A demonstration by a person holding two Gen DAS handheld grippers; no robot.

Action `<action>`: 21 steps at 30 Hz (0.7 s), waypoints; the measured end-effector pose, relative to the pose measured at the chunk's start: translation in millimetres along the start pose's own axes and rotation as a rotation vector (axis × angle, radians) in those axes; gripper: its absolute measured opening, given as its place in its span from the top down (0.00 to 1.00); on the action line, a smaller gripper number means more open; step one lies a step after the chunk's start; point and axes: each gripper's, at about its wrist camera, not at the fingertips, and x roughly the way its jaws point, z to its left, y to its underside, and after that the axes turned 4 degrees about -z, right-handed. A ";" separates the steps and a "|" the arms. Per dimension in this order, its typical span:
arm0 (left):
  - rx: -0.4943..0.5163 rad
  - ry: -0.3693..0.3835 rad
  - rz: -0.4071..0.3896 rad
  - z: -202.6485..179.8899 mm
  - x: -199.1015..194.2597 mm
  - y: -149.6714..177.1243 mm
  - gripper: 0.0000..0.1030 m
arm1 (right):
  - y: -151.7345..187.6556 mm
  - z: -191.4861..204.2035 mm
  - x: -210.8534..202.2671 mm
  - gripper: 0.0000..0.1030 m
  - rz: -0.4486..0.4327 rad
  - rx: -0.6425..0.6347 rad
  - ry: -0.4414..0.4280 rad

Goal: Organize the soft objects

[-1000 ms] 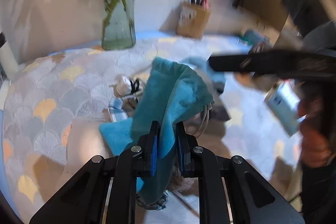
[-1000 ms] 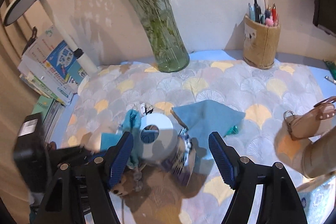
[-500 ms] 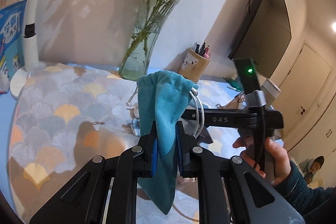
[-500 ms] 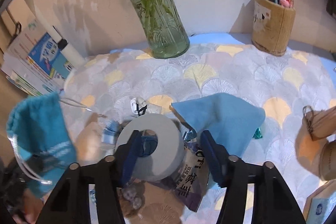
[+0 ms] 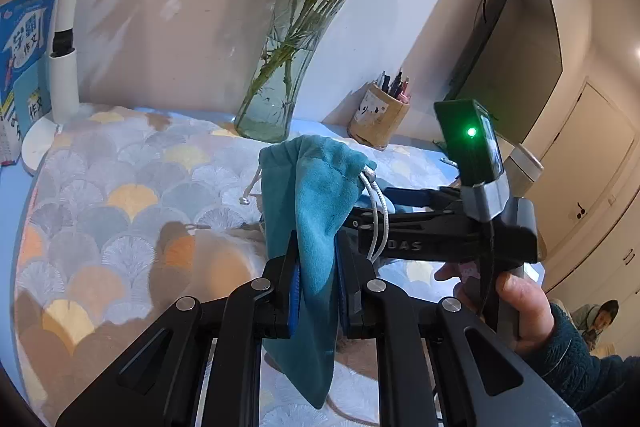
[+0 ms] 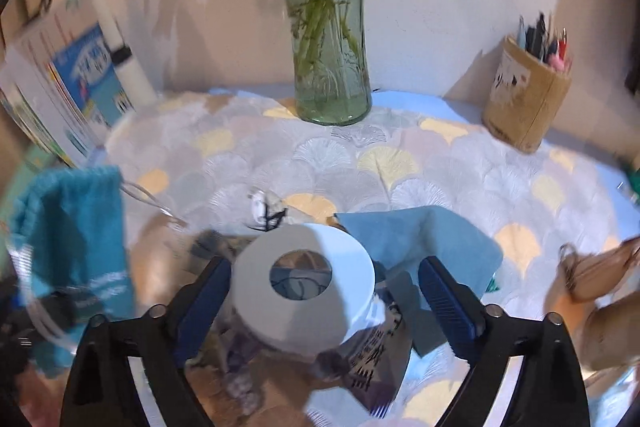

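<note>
My left gripper (image 5: 316, 287) is shut on a teal drawstring pouch (image 5: 312, 203) and holds it up above the table; the pouch also shows at the left of the right wrist view (image 6: 76, 239). My right gripper (image 6: 324, 287) is open, its fingers on either side of a white toilet paper roll (image 6: 304, 283) that sits on a pile of things. A light blue cloth (image 6: 424, 239) lies just right of the roll. The right gripper's body (image 5: 448, 235) shows in the left wrist view, held in a hand.
A glass vase with flowers (image 6: 330, 67) stands at the back middle, a pen holder (image 6: 526, 99) at the back right. Books and a white lamp base (image 5: 44, 143) stand at the left. A tan handbag (image 6: 592, 283) lies at the right. A patterned cloth (image 5: 120, 187) covers the table.
My left gripper lifted the teal pouch off the pile and up to the left. My right gripper moved down closer around the paper roll and narrowed somewhat.
</note>
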 end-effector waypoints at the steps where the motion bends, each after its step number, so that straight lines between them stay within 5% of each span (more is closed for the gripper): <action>1: -0.002 -0.001 0.000 0.0 -0.2 -0.2 0.89 | 0.7 1.0 0.2 0.36 0.000 -0.004 -0.008; 5: -0.004 -0.003 0.004 -1.6 -0.3 0.1 0.89 | 4.8 -1.4 -8.8 0.35 -0.025 -0.008 0.010; 14: 0.072 0.019 -0.002 -46.0 -20.7 11.4 0.89 | 40.3 -40.6 -111.4 0.35 -0.206 0.131 -0.155; 17: 0.107 0.058 0.048 -73.0 -19.6 27.7 0.89 | 71.6 -51.9 -126.0 0.35 -0.186 0.117 -0.121; 21: 0.160 0.094 0.194 -111.7 8.3 60.8 0.89 | 124.3 -68.4 -120.3 0.35 -0.092 0.066 0.047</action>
